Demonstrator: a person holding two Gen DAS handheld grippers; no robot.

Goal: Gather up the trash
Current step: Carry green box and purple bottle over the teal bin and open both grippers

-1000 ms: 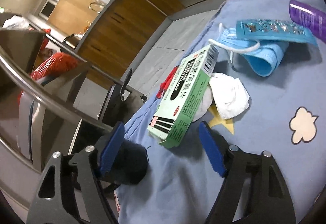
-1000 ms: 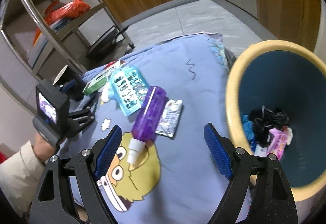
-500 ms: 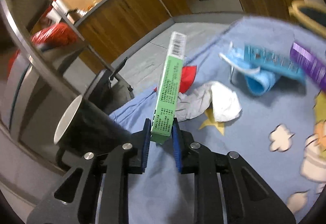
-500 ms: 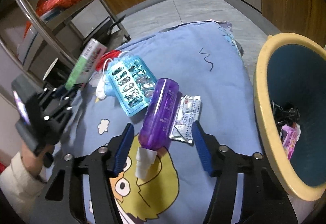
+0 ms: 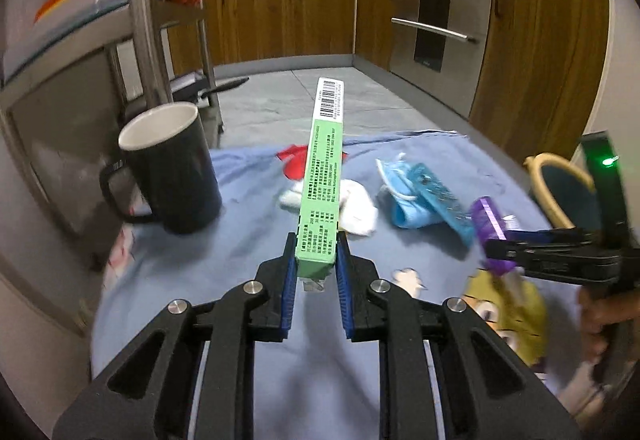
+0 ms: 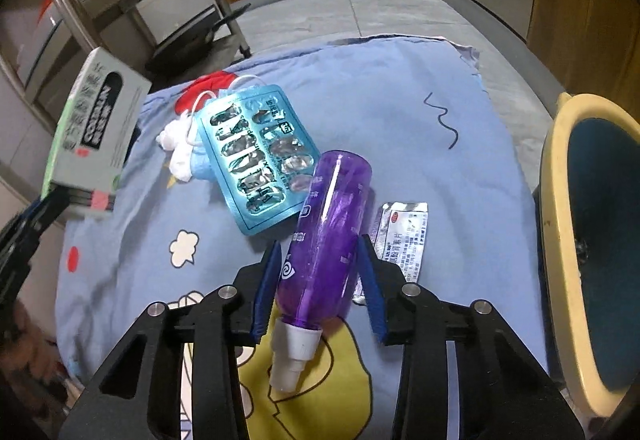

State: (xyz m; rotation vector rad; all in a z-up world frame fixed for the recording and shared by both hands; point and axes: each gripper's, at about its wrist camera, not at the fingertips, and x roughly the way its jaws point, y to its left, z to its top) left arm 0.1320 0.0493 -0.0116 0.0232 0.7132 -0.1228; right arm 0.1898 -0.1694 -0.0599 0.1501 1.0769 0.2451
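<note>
Collecting trash, mid-task. My left hand-held gripper (image 5: pixel 316 272) is clamped on the near end of the green box (image 5: pixel 322 175), which juts forward, lifted clear of the blue cloth (image 5: pixel 240 252) covering the desk. My right hand-held gripper (image 6: pixel 320 272) straddles the purple bottle (image 6: pixel 328 240), its blue pads (image 6: pixel 266 292) close against both flanks at the lower body – narrow, but I cannot tell whether the pads truly press it; the bottle appears to lie on the cloth, white nozzle (image 6: pixel 292 360) towards me.

Done, as I judge it: the bin (image 6: pixel 560 224), yellow-rimmed and dark blue inside, stands just beside the desk's right edge, though its contents are barely visible here. One item is in hand, a second is about to be.

Left on the cloth – the blue blister pack (image 6: pixel 256 155) just beyond the bottle, touching or overlapping its far end; the foil sachet (image 6: pixel 404 232) beside the bottle on the bin side; the crumpled white tissue (image 5: pixel 356 207) and the blue face mask (image 5: pixel 408 211) farther back, with something red (image 6: pixel 206 87) behind them. The black mug (image 5: pixel 168 167) at the far left is probably not trash.

Relative position: the box is in the left grip, well apart from the bin; the bottle sits between the right fingers, nearer the bin
</note>
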